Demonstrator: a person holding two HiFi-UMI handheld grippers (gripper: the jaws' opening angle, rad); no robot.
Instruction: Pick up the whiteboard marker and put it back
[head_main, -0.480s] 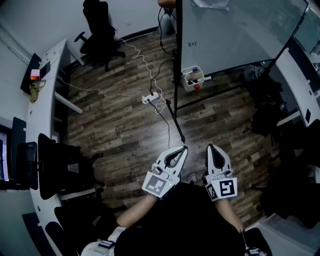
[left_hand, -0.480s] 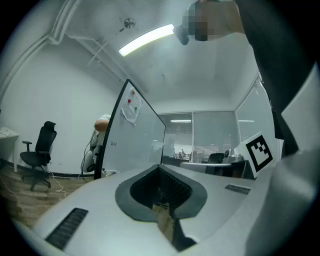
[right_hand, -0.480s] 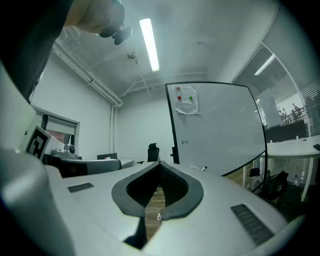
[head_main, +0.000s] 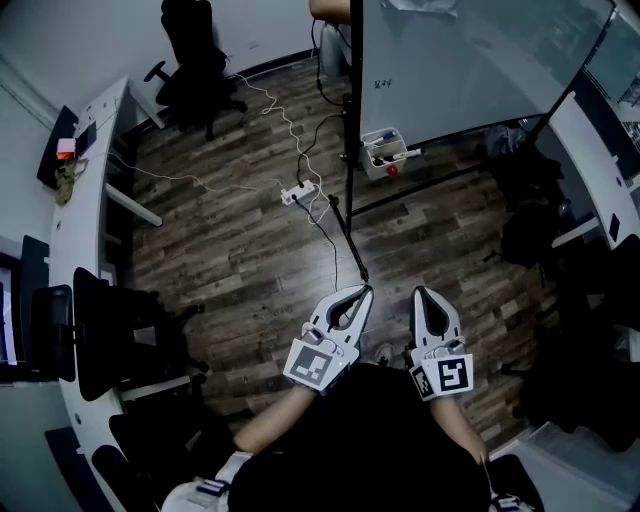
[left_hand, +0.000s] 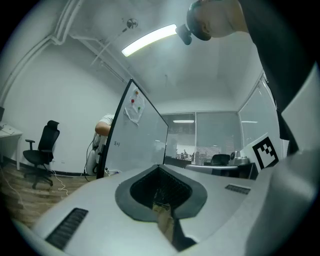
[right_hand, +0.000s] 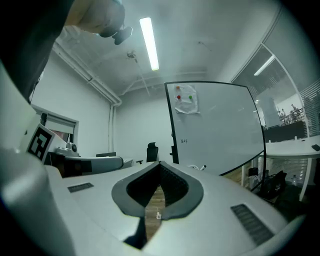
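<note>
Currently both grippers are held close in front of the person's torso, pointing level and forward over the wood floor (head_main: 240, 250). Left gripper (head_main: 365, 291): jaws closed tip to tip, nothing between them; its own view shows only the empty oval gap behind the tips. Right gripper (head_main: 420, 293): same, jaws fully together, empty. The two sit side by side, near each other, not touching. Whiteboard marker (head_main: 408, 156) is well ahead of both grippers, lying in the small white tray (head_main: 368, 162) fixed low on the stand of the whiteboard (head_main: 470, 70), with one end poking out past the tray's right edge. More markers stand in that tray, one with a blue cap. A small red round thing sits at the tray's near edge; can't tell what it is. From the right gripper the whiteboard is ahead and to the right of the jaw line. From the left gripper it is ahead-left, seen at a steep angle. Power strip (head_main: 300, 193) with a white cable lies on the floor ahead and left of the left gripper, nearer than the tray. Black office chair (head_main: 195, 70) is far ahead-left. Curved white worktop (head_main: 85, 230) runs well off to the left of the left gripper. A person (left_hand: 103, 127) is partly hidden behind the whiteboard's far edge.
</note>
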